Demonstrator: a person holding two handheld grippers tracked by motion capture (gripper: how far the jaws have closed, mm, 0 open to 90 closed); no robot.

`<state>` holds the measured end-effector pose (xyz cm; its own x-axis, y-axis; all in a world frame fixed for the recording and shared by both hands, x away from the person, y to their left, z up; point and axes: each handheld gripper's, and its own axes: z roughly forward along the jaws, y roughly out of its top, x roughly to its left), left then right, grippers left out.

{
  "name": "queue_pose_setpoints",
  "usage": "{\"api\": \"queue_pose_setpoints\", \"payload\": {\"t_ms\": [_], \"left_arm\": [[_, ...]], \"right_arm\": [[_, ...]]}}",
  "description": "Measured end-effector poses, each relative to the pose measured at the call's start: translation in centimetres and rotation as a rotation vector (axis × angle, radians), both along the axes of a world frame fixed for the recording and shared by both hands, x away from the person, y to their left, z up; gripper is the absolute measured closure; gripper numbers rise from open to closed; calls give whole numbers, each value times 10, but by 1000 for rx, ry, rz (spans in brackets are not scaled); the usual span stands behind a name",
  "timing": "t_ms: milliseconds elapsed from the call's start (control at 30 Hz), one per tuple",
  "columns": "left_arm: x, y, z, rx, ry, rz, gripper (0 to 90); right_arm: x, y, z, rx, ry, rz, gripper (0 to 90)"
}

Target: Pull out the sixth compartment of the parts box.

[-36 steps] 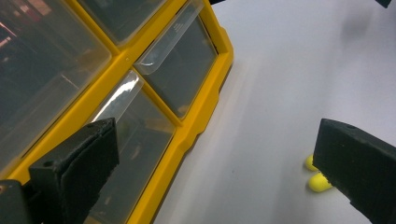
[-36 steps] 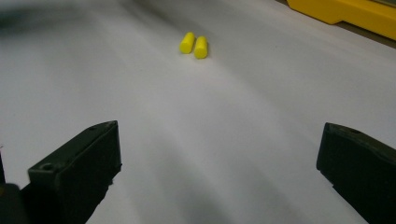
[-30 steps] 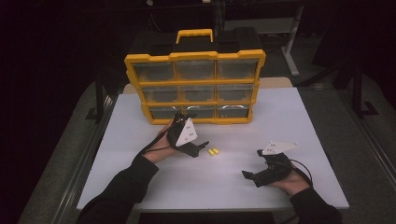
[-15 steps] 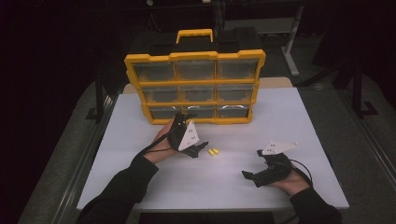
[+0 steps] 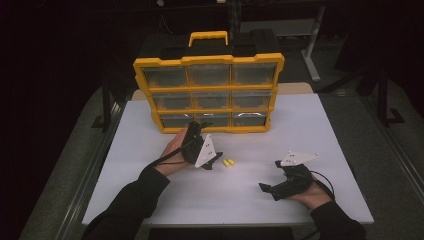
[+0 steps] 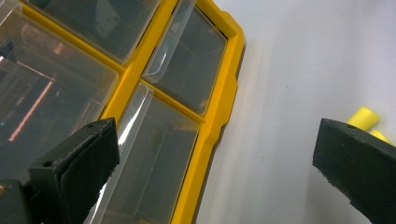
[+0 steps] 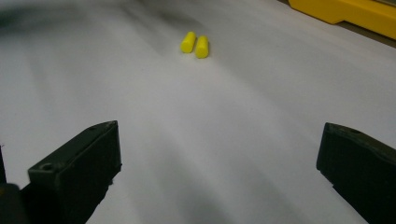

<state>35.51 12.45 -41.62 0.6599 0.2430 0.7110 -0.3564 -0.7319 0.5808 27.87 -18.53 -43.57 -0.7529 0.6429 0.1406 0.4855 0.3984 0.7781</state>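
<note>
A yellow organizer [image 5: 209, 95] with clear drawers stands at the back of the white table [image 5: 310, 130]. My left gripper [image 5: 202, 145] is open just in front of its bottom row. In the left gripper view the left gripper [image 6: 215, 154] has one jaw over the clear drawers [image 6: 154, 158] and the other beside two small yellow cylinders [image 6: 364, 117]. The cylinders [image 5: 228, 162] lie side by side on the table, just right of that gripper. My right gripper [image 5: 272, 184] rests open near the front right, and in its own view the right gripper [image 7: 219, 154] faces the cylinders [image 7: 195, 44] from a distance.
The organizer has a yellow handle [image 5: 207, 36] on top, and its yellow lower edge [image 7: 345, 14] shows in the right gripper view. Dark floor and a metal table frame [image 5: 100, 165] surround the table. Bare white tabletop lies between the two grippers.
The left gripper has shifted slightly toward the near side and right, staying open. The right gripper and the cylinders have not moved.
</note>
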Motion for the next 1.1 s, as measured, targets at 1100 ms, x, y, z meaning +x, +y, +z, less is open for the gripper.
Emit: {"api": "queue_pose_setpoints", "payload": {"t_ms": [1100], "left_arm": [[-11, -8, -5, 149, -239, -2, 2]], "right_arm": [[0, 0, 0, -1, 1, 2, 0]]}}
